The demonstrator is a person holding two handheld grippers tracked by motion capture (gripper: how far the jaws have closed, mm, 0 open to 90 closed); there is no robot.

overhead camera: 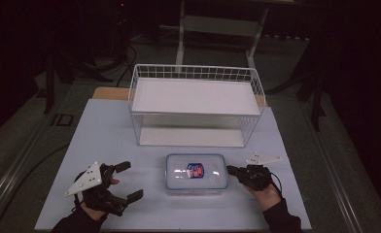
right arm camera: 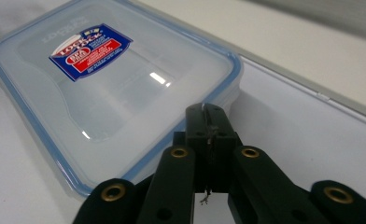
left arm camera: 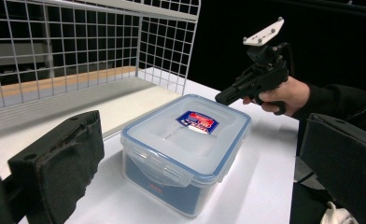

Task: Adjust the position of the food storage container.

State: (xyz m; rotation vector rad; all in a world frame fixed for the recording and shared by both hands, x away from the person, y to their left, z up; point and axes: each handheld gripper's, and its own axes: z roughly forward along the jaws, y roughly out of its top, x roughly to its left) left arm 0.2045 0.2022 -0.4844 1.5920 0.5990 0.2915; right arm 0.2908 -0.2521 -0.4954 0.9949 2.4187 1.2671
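Note:
A clear plastic food box (overhead camera: 196, 173) with a blue-sealed lid and a red and blue label lies on the white table, front centre. My left gripper (overhead camera: 129, 180) is open to the left of it, a short gap away. In the left gripper view the box (left arm camera: 186, 140) sits ahead between the wide-apart jaws of the left gripper (left arm camera: 200, 177). My right gripper (overhead camera: 233, 170) is shut, its tip at the box's right end. In the right gripper view the shut right gripper (right arm camera: 209, 116) rests at the rim of the lid (right arm camera: 106, 84); whether it pinches anything there I cannot tell.
A white wire rack (overhead camera: 193, 73) with a white shelf board stands behind the box, its open front facing me; it is also in the left gripper view (left arm camera: 78, 46). The white tabletop (overhead camera: 106, 141) ends at dark floor on all sides.

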